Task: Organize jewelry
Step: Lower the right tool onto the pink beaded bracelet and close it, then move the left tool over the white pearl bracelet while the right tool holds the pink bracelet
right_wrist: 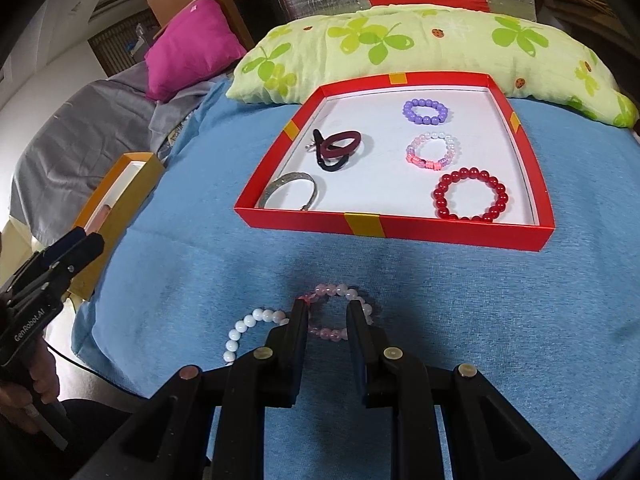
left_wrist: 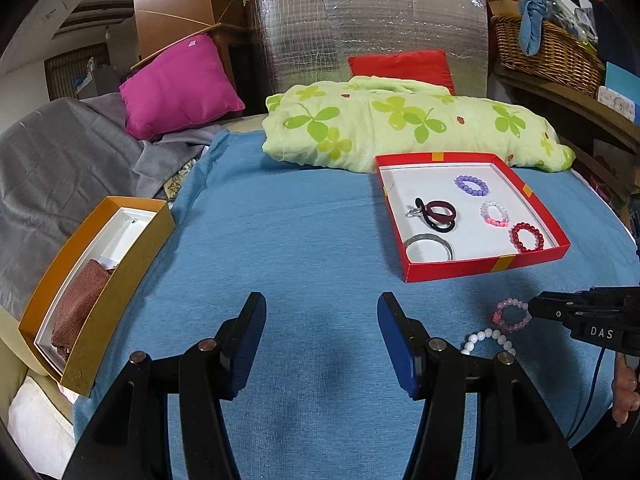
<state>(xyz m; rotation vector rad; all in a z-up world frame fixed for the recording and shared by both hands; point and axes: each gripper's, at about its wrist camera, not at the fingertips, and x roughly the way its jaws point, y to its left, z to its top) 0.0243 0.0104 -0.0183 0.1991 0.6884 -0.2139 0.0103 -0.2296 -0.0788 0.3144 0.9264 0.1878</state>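
"DAS" label on right gripper (left_wrist: 534, 308)

My left gripper (left_wrist: 322, 312) hangs wide open over the blue cloth (left_wrist: 280, 240). My right gripper (left_wrist: 534, 310) touches the pink bracelet (left_wrist: 513, 314), near the red tray (left_wrist: 452, 268).

Both cams ride low over the blue bed (left_wrist: 304, 216), looking forward past their own fingers toward the green pillow (left_wrist: 400, 128). Left cam sits further back and left of the red tray (left_wrist: 448, 270), so the tray lands right of centre. Right cam is closer, with the tray (right_wrist: 400, 224) nearly dead ahead. Both catch the tray, pillow, pink cushion (left_wrist: 180, 84) and gold box (left_wrist: 100, 292), and each sees the other gripper at its edge.
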